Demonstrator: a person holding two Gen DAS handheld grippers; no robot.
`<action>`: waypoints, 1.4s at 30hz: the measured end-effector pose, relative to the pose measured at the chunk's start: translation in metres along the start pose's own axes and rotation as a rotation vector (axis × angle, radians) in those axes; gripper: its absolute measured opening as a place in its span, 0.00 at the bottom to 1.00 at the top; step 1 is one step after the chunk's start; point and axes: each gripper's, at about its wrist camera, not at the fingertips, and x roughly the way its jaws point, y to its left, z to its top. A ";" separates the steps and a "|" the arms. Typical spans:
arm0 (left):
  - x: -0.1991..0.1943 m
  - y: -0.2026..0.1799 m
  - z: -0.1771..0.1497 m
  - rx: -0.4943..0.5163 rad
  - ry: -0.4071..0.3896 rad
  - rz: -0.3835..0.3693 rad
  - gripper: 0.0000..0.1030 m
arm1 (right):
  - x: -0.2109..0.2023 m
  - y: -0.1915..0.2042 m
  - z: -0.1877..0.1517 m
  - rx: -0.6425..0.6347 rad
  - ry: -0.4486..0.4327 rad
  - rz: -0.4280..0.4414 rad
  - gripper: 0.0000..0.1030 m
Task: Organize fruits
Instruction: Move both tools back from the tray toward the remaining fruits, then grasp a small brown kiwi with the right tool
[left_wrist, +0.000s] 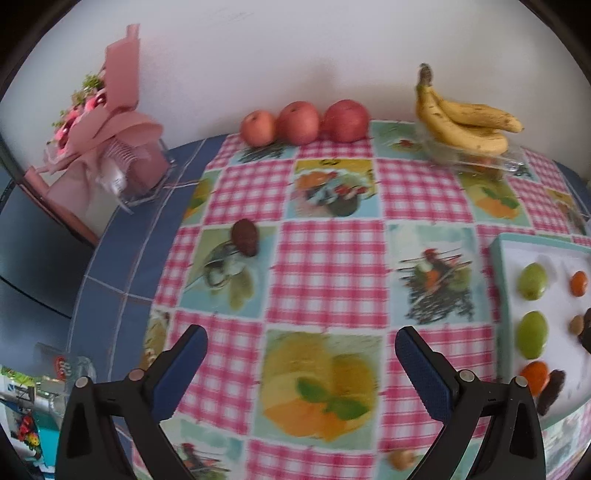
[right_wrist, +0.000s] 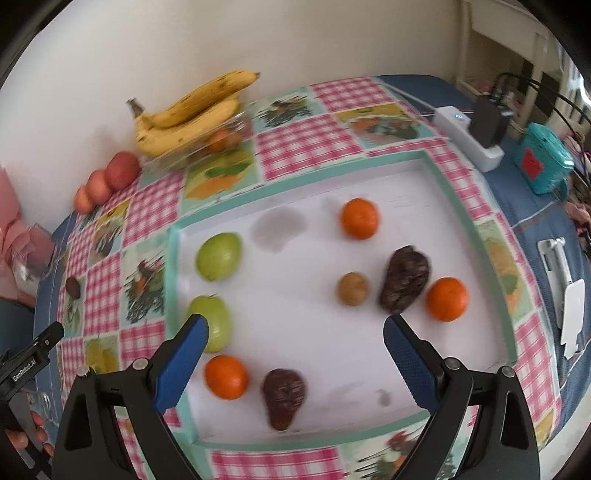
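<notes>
A white tray with a teal rim (right_wrist: 491, 240) holds two green fruits (right_wrist: 218, 255), three oranges (right_wrist: 359, 218), two dark brown fruits (right_wrist: 405, 277) and a small brown one (right_wrist: 352, 288). My right gripper (right_wrist: 295, 338) is open and empty above the tray's near half. My left gripper (left_wrist: 301, 349) is open and empty above the checked tablecloth. A dark brown fruit (left_wrist: 244, 236) lies on the cloth far left of it. The tray (left_wrist: 498, 266) shows at the right. Three red apples (left_wrist: 298, 122) and a bunch of bananas (left_wrist: 461, 118) stand by the wall.
A small brown fruit (left_wrist: 402, 459) lies on the cloth near the front edge. The bananas rest on a clear plastic dish (left_wrist: 476, 158). A pink bouquet (left_wrist: 107, 125) stands at the back left. A white charger (right_wrist: 469, 136) and a teal box (right_wrist: 546, 162) sit at the right.
</notes>
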 end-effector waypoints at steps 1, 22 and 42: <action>0.001 0.006 -0.003 -0.005 0.007 0.008 1.00 | 0.001 0.007 -0.002 -0.009 0.008 0.003 0.93; 0.013 0.076 -0.057 -0.114 0.073 -0.050 1.00 | 0.015 0.139 -0.073 -0.291 0.160 0.141 0.93; 0.030 0.098 -0.083 -0.180 0.124 -0.053 1.00 | 0.040 0.186 -0.118 -0.456 0.285 0.152 0.64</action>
